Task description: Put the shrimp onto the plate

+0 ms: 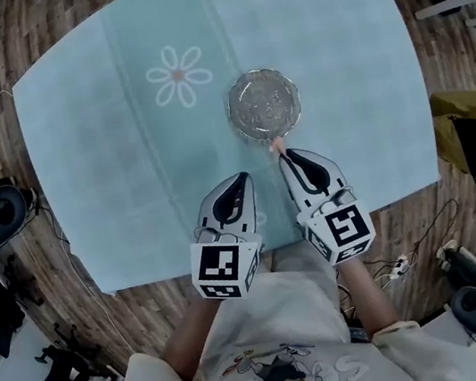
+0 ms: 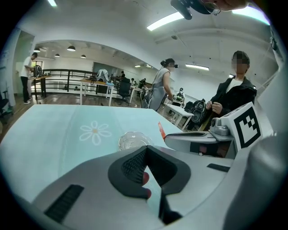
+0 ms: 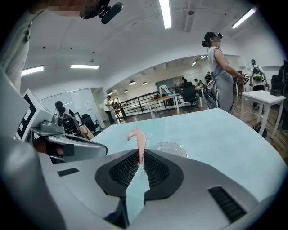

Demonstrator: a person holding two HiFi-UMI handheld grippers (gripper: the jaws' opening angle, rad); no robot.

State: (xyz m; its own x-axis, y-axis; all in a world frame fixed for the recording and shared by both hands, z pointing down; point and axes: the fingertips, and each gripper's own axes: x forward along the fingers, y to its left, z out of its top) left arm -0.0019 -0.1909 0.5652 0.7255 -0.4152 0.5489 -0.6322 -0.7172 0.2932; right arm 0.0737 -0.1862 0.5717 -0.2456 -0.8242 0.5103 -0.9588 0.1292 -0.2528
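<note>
Right gripper [image 3: 140,156] fingers pinch the small pink shrimp [image 3: 137,138] just short of the scalloped clear glass plate [image 1: 264,105] ahead; left gripper [image 2: 145,155] fingers closed together.

There is one table [image 1: 332,52], covered by one pale blue cloth [image 1: 107,162]. On the cloth one white flower print [image 1: 179,75] shows plainly. There is one glass plate [image 1: 263,104] and one shrimp [image 1: 275,145]. The grippers number two, the left gripper [image 1: 243,178] and the right gripper [image 1: 285,157], and each carries one marker cube, so there are two cubes: one on the left [image 1: 224,269] and one on the right [image 1: 344,229]. Beyond the table, the left gripper view shows three people clearly: a person by the railing [image 2: 28,76], a person in grey [image 2: 163,87] and a person in black [image 2: 234,96]. The figures farther back are too small to count.
</note>
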